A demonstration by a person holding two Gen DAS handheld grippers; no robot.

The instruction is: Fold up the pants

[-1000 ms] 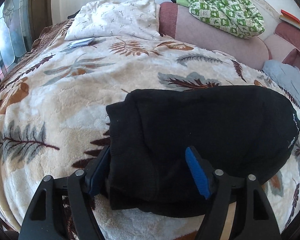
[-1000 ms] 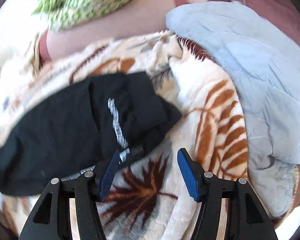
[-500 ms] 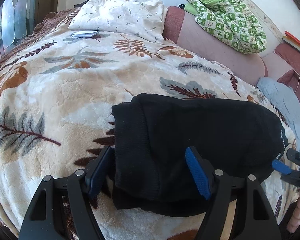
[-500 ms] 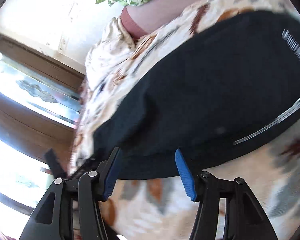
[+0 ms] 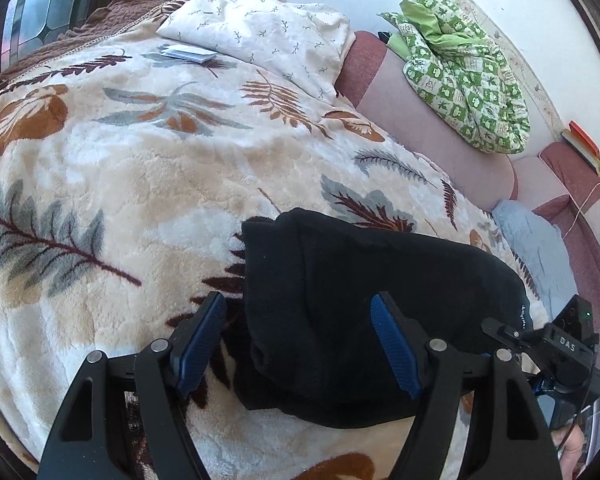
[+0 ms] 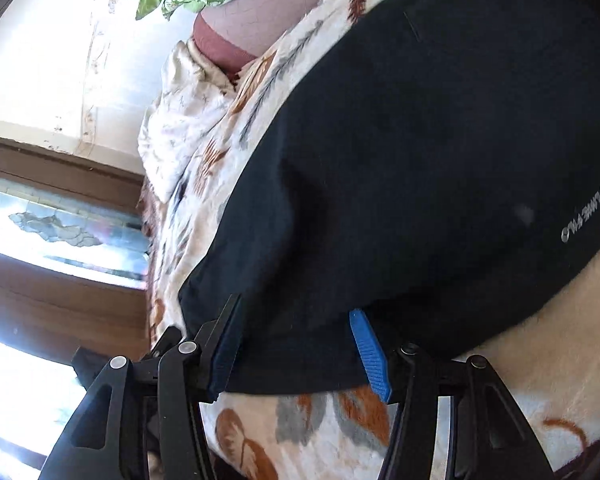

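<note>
Between my left gripper's (image 5: 298,340) wide, unpressing jaws lies the near end of the folded black pants (image 5: 380,300); my right gripper (image 6: 296,346) also straddles their edge, open. Beyond spreads the leaf-patterned blanket (image 5: 140,160).

Right claw (image 6: 298,354) straddles the black pants' (image 6: 420,152) edge on the blanket (image 6: 540,380).

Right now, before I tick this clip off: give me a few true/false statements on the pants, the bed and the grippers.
1. The black pants lie in a folded bundle on a leaf-patterned blanket. True.
2. The left gripper is clamped shut on the pants. False: its jaws stand open.
3. A green checked cloth lies on the headboard. True.
4. The pants are light blue. False: black with white lettering.
</note>
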